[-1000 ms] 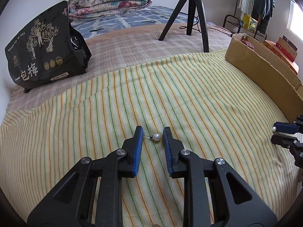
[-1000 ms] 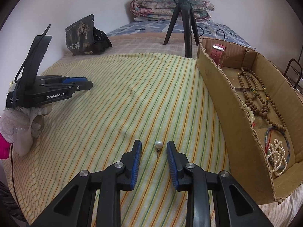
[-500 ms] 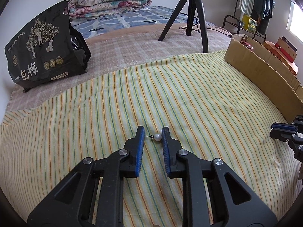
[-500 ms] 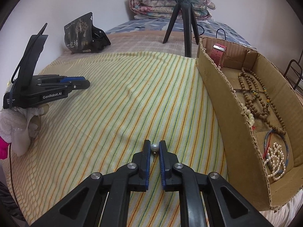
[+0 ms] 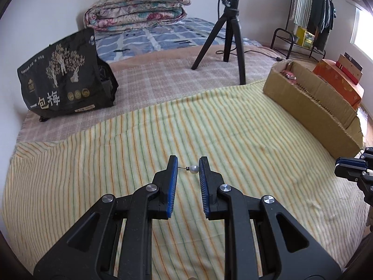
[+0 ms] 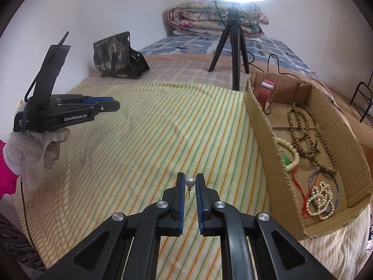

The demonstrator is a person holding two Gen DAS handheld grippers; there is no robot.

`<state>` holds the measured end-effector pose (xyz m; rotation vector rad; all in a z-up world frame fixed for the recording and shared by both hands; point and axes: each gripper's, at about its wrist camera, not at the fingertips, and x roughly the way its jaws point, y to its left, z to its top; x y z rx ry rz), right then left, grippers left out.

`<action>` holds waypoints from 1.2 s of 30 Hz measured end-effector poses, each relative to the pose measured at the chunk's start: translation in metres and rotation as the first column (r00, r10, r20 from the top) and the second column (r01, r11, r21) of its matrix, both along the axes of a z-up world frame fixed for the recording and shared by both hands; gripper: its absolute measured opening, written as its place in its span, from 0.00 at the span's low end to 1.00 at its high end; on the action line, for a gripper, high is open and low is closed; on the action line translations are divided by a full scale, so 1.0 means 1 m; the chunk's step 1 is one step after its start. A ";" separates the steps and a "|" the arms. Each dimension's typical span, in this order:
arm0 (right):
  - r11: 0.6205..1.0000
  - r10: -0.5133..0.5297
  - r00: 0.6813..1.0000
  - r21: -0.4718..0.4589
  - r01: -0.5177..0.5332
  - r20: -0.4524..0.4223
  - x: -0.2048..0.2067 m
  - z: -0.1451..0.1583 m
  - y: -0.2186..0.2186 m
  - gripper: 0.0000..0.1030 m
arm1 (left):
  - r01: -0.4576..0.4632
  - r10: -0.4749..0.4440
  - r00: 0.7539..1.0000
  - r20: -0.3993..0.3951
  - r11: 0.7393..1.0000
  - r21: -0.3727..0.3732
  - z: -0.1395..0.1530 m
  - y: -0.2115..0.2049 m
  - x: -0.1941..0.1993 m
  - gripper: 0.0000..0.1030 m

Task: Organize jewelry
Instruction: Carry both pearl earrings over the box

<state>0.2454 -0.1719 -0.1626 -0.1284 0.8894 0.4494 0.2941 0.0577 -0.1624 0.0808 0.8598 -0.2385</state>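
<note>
Left gripper (image 5: pixel 188 165) pinching a pearl stud earring (image 5: pixel 194 169) end to end, pearl against the right blue pad, thin post reaching across to the left pad, the whole thing held clear above the striped cloth (image 5: pixel 116 163). Right gripper (image 6: pixel 190 182) clamped on a second pearl earring (image 6: pixel 190 182), pearl squeezed between both blue pads near the tips, post hanging down into the gap below; also lifted off the cloth. Seen from the right wrist, left tool off to the left side, carried by a hand in a pale glove (image 6: pixel 35 156) with a pink cuff. Just right of the cloth, an open cardboard box (image 6: pixel 261 126) holding a red watch (image 6: pixel 267 91) at the far end, brown wooden bead strands (image 6: pixel 307 135) in the middle, a pale bead bracelet (image 6: pixel 291 154) with a green charm, and a white pearl strand (image 6: pixel 321 200) at the near end. Farther back, a black tripod (image 5: pixel 228 39) under a ring light, a black printed bag (image 5: pixel 63 84), and folded floral quilts (image 5: pixel 137 7).
</note>
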 end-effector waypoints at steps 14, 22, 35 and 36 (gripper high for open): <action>0.999 -0.030 0.998 0.020 0.029 0.050 -0.021 0.048 -0.044 0.06 | 0.078 -0.075 0.995 0.059 0.995 -0.058 0.042 -0.059 -0.005 0.17; 0.997 -0.070 0.996 0.030 0.069 0.062 -0.018 0.059 -0.077 0.06 | 0.123 -0.115 0.990 0.086 0.988 -0.094 0.058 -0.103 0.003 0.17; 0.993 -0.115 0.991 0.029 0.113 0.074 -0.007 0.063 -0.113 0.06 | 0.178 -0.168 0.980 0.103 0.980 -0.094 0.068 -0.162 0.020 0.17; 0.993 -0.115 0.991 0.028 0.113 0.074 -0.005 0.063 -0.115 0.06 | 0.178 -0.169 0.980 0.103 0.979 -0.095 0.068 -0.164 0.022 0.17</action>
